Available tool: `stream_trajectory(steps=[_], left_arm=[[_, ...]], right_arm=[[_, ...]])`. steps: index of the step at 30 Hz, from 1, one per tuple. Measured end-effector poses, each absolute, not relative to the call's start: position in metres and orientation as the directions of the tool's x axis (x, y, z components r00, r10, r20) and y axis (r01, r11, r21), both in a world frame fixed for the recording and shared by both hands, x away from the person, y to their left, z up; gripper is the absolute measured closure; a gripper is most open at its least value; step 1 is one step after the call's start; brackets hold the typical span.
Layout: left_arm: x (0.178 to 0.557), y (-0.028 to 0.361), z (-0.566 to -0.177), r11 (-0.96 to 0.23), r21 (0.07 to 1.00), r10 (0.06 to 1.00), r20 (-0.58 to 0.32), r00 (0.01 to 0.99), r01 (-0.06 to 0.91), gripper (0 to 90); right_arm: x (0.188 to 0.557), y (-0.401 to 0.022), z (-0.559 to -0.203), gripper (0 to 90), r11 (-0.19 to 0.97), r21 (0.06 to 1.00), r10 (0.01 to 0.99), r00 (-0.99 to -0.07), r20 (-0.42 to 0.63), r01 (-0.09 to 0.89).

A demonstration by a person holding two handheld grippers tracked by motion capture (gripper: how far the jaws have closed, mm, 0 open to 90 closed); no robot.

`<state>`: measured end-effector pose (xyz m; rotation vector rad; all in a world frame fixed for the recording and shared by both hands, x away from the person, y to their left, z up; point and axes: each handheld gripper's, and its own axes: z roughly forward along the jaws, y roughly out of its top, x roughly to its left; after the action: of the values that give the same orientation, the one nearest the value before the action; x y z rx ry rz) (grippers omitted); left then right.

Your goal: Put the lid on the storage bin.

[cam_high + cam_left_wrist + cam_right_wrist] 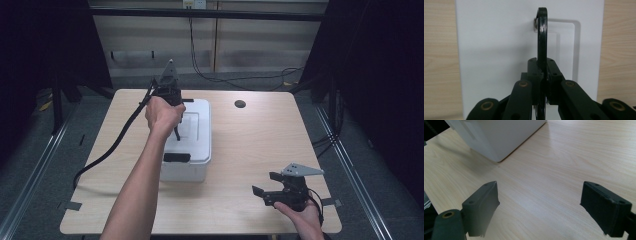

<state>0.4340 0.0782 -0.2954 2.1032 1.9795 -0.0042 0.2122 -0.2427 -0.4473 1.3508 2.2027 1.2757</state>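
Note:
A white lidded box (195,160) stands left of the table's middle, with a black latch (176,157) on its near side. From its lid (496,50) a thin black handle (542,30) stands upright. My left gripper (543,67) points down over the lid and is shut on that handle, pads pressed on both sides. In the high view the left gripper (176,122) sits over the lid's middle, with the handle (177,132) below the hand. My right gripper (265,183) rests near the front right, open, nothing between its fingers. In the right gripper view the open gripper (540,202) faces the box corner (499,137).
The light wooden table (250,140) has a dark round hole (240,104) at the back right of the box. The left gripper's black cable (115,145) trails off the table's left edge. Dark curtains flank the table.

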Motion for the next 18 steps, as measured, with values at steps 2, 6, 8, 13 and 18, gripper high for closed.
stream_trajectory(steps=[2, 6, 8, 13, 18], left_arm=[[0.4356, 0.0775, -0.2969, -0.044, 0.176, 0.983, -0.166, 0.073, 0.983, 84.5], [0.4374, 0.0781, -0.2985, -0.052, 0.178, 0.982, -0.172, 0.083, 0.983, 84.4], [0.4377, 0.0772, -0.3006, -0.052, 0.171, 0.980, -0.179, 0.083, 0.984, 84.3], [0.4372, 0.0750, -0.3050, -0.054, 0.174, 0.982, -0.168, 0.084, 0.983, 83.8], [0.4382, 0.0782, -0.3046, -0.062, 0.180, 0.981, -0.173, 0.093, 0.982, 83.4]], right_arm=[[0.2121, -0.2427, -0.4472, 14.1, 0.183, 0.785, 0.818, -0.535, 0.213, 0.592], [0.2121, -0.2431, -0.4473, 14.1, 0.179, 0.786, 0.818, -0.534, 0.215, 0.592], [0.2122, -0.2430, -0.4473, 14.1, 0.181, 0.787, 0.816, -0.536, 0.214, 0.590], [0.2120, -0.2429, -0.4473, 14.1, 0.181, 0.785, 0.817, -0.535, 0.216, 0.592], [0.2122, -0.2427, -0.4474, 14.1, 0.180, 0.785, 0.817, -0.534, 0.216, 0.593]])
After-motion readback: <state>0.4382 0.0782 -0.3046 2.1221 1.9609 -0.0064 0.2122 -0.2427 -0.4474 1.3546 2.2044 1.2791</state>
